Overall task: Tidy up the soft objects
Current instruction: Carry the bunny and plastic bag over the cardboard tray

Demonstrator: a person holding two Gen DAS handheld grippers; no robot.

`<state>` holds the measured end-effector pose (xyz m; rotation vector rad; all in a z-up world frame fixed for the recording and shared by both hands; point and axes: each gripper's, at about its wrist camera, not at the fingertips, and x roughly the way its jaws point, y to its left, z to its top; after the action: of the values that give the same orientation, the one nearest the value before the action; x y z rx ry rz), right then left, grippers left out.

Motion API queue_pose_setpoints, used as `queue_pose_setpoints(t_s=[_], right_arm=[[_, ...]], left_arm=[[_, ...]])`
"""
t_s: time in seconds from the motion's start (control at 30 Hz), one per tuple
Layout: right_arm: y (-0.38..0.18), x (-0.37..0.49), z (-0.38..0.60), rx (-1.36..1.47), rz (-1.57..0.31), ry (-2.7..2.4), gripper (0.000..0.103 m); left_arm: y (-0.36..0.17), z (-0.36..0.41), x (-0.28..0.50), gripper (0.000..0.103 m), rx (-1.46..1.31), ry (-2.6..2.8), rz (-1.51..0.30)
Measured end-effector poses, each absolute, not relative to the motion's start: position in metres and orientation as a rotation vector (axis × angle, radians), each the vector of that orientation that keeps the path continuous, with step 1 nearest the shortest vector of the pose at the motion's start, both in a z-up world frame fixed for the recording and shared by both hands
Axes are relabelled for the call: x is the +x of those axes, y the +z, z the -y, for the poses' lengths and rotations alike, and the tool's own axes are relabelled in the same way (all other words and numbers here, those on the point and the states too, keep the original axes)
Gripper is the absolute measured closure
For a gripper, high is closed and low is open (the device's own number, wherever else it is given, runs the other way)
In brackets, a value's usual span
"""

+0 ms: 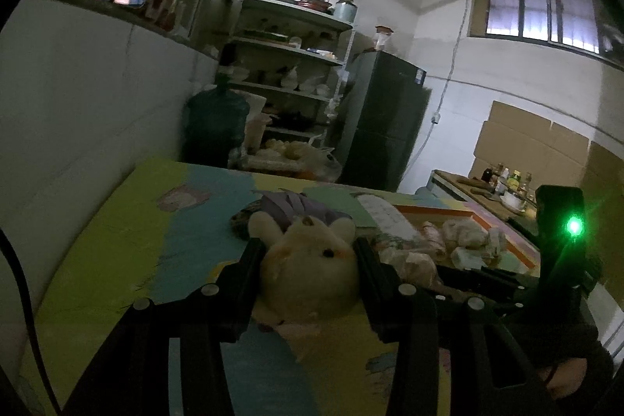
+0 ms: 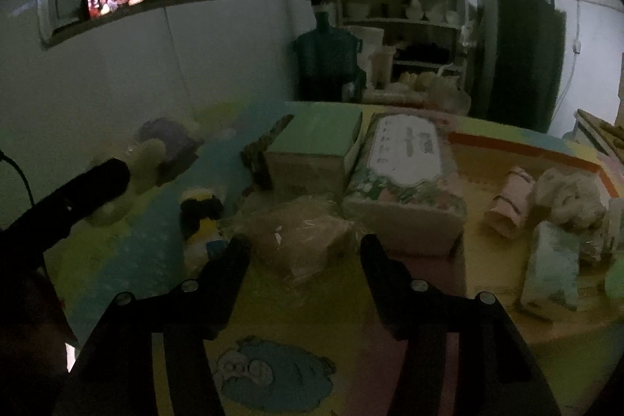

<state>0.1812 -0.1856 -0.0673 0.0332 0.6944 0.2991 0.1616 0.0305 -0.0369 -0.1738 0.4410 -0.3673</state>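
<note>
Across the left of the bright play mat, the left tongs pinch a cream plush bear by its head, so a pick-up seems in hand. Next it likely needs carrying right to the orange-rimmed tray (already holding soft toys). Toward the middle, the right tongs stand half-wide and hold nothing, a wrapped tan bundle just beyond them. Boxes farther back crowd the path.
</note>
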Motion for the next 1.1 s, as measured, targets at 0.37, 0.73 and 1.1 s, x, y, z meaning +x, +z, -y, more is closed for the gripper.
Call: queue_pose_setpoints(t_s=[0.37, 0.73, 1.1], right_arm=[[-0.049, 0.164, 0.221, 0.070, -0.624, 0.251, 0.043], [-0.040, 0.144, 0.282, 0.124, -0.568, 0.147, 0.043], [-0.040, 0.126, 0.351, 0.180, -0.536, 0.024, 0.043]], left_arm=[[-0.022, 0.008, 0.155, 0.056, -0.151, -0.428, -0.412], [-0.011, 0.070, 0.157, 0.056, -0.115, -0.524, -0.393], [-0.010, 0.132, 0.163, 0.056, -0.068, -0.613, -0.406]])
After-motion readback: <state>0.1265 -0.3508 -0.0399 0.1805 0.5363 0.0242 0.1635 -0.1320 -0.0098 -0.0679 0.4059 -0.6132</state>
